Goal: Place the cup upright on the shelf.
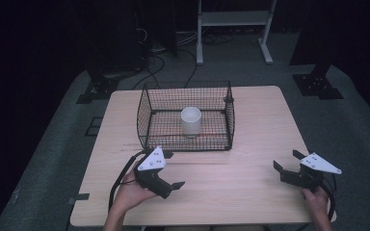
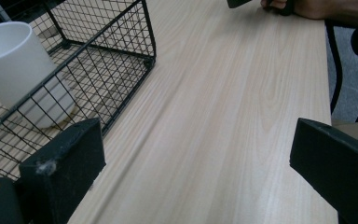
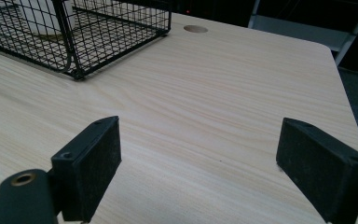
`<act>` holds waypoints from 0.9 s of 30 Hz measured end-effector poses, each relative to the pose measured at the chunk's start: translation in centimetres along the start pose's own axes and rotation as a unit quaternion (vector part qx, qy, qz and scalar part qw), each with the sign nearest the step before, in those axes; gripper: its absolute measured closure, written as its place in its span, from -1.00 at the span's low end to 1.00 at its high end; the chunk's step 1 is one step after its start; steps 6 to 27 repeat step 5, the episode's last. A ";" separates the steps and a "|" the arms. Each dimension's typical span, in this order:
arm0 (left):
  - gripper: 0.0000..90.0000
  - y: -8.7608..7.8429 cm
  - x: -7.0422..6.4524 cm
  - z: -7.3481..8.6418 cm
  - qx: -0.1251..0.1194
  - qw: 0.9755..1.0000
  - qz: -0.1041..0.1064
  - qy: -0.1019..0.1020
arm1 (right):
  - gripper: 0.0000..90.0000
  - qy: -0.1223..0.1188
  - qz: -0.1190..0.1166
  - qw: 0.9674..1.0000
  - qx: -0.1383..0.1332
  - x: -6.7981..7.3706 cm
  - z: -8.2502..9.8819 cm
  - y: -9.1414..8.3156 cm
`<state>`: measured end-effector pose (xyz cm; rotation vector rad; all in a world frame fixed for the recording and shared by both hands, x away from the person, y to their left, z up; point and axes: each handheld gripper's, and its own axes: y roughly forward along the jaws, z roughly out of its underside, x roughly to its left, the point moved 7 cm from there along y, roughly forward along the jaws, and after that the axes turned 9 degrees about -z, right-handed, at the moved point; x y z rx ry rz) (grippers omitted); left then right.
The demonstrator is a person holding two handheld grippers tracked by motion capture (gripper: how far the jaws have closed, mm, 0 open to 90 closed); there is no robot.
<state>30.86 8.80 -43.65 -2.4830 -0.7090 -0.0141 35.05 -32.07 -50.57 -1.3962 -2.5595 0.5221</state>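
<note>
A white cup (image 1: 191, 121) stands upright inside a black wire basket (image 1: 147, 113) at the middle of the wooden table (image 1: 250, 120). My left gripper (image 1: 172, 169) is held just in front of the basket's near left corner, jaws wide apart and nothing between them. In the left gripper view the cup (image 2: 14, 65) shows through the basket's mesh (image 2: 121, 60) at the left, and my left gripper (image 2: 198, 172) faces bare wood. My right gripper (image 1: 285, 160) hovers near the table's right front edge, open and empty. In the right gripper view my right gripper (image 3: 200, 168) looks over bare tabletop toward the basket (image 3: 74, 32).
A round hole (image 3: 195, 29) is set in the tabletop behind the basket. Beyond the table stand a white metal frame (image 1: 233, 21), dark stands (image 1: 318, 82) and cables on grey floor. The other hand (image 2: 303, 7) shows at the top of the left gripper view.
</note>
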 end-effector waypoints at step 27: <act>-0.94 -0.4 -0.5 1.1 -0.014 1.000 -0.009 -0.013 | -0.71 0.002 0.002 1.000 0.001 0.0 0.0 0.0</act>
